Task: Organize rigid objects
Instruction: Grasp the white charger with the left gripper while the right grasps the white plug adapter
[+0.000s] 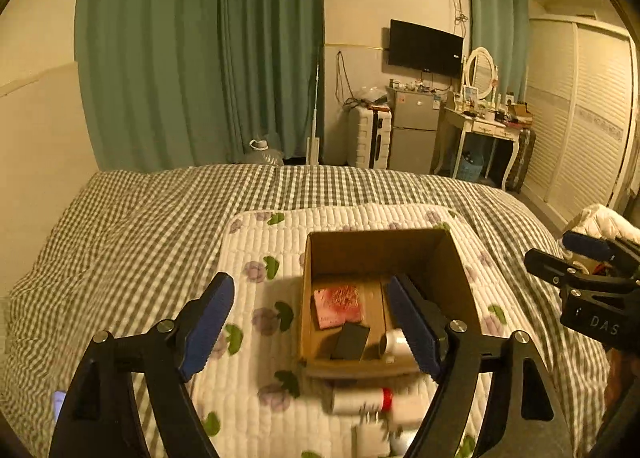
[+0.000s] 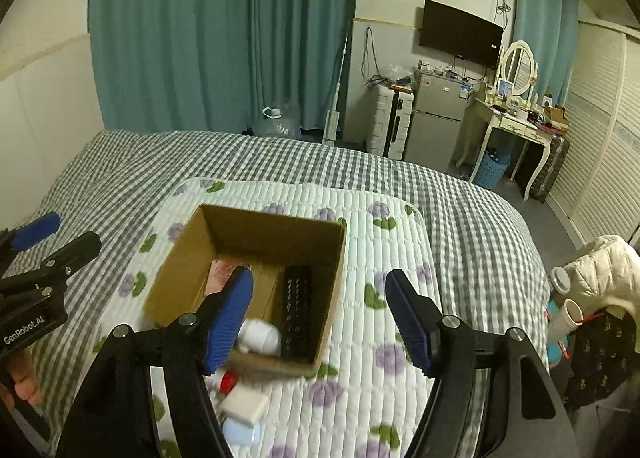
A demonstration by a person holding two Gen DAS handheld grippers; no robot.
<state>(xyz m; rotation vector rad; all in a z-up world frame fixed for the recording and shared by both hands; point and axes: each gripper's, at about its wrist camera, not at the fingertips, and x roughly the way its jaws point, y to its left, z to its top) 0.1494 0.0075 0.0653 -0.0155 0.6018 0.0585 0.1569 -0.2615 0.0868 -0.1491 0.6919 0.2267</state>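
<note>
An open cardboard box [image 1: 460, 278] [image 2: 336, 258] stands on a white quilted mat with flower print [image 1: 260, 242] [image 2: 372, 338] on the bed. In it lie a pink item [image 1: 338, 306], a black remote [image 2: 297, 310] and a white bottle [image 2: 260, 334] [image 1: 394, 344]. In front of the box lie a white bottle with a red cap [image 1: 360, 400] [image 2: 228, 380], a white block [image 2: 245, 404] and a pale blue item [image 2: 240, 432]. My left gripper [image 1: 310, 318] is open and empty above the box's near left. My right gripper [image 2: 320, 318] is open and empty above the box's near right.
The bed has a grey checked cover [image 1: 120, 225]. A white jacket [image 2: 604, 270] and tubes [image 2: 568, 318] lie at the right of the bed. A fridge [image 1: 414, 133], a suitcase [image 1: 366, 137] and a dressing table [image 1: 480, 129] stand by the far wall.
</note>
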